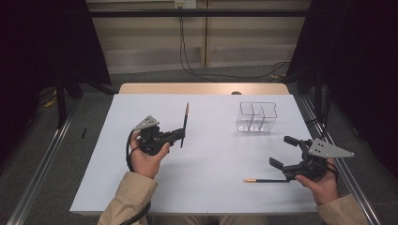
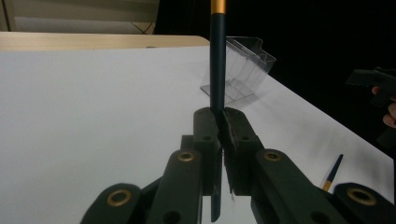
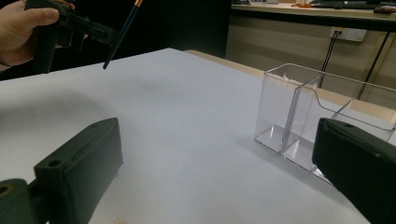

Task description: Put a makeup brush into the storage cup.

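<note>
My left gripper (image 1: 180, 134) is shut on a dark pencil (image 1: 185, 123) with an orange end and holds it off the white table, left of centre. In the left gripper view the jaws (image 2: 220, 115) pinch the pencil (image 2: 217, 60), which stands up with its orange end on top. My right gripper (image 1: 282, 151) is open at the right side, with nothing between its jaws. A second dark pencil (image 1: 265, 180) lies flat on the table just left of the right hand. A clear divided container (image 1: 256, 117) stands at the back right.
The white table surface (image 1: 211, 154) ends at a wooden strip (image 1: 202, 88) at the far edge. In the right gripper view the container (image 3: 299, 116) stands close ahead on the right, and the left gripper (image 3: 100, 32) with its pencil (image 3: 122, 32) is at the upper left.
</note>
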The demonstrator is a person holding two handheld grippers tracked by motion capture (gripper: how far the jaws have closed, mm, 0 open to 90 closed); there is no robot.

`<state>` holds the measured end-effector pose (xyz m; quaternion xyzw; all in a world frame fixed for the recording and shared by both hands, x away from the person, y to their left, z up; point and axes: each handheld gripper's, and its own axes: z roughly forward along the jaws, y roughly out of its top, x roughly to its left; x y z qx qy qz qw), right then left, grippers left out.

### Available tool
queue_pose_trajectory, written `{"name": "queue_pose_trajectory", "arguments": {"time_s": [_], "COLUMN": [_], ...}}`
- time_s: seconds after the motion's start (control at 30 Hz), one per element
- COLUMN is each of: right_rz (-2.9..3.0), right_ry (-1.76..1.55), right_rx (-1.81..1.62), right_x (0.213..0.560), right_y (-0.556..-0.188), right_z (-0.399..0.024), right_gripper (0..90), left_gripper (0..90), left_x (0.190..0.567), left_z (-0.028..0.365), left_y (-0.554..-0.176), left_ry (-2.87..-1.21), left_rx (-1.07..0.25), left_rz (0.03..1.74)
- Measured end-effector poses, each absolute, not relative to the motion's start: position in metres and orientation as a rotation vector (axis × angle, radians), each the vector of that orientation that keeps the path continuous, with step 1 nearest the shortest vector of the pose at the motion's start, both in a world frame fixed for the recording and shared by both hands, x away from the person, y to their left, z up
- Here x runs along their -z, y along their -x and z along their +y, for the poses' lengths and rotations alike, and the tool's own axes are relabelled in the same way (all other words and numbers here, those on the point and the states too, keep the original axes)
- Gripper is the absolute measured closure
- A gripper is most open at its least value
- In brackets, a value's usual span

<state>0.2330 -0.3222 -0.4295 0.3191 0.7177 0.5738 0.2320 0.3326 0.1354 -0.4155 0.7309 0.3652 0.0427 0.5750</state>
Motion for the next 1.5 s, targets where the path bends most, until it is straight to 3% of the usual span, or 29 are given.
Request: {"name": "queue_pose_trajectory", "arguments": {"time_s": [1.5], "right_rz": [2.013], "right_ry": [-0.911], "right_rx": [-1.586], "right_x": [0.436], "right_y": [-0.244], "right_z": [-0.311], "right_gripper": [1.5], "left_gripper": [84.5], "left_x": [0.422], "left_z": [0.086], "left_y": [-0.318], "left_ry": [-1.731], "left_rx": [0.034], "left_rz": [0.620]}}
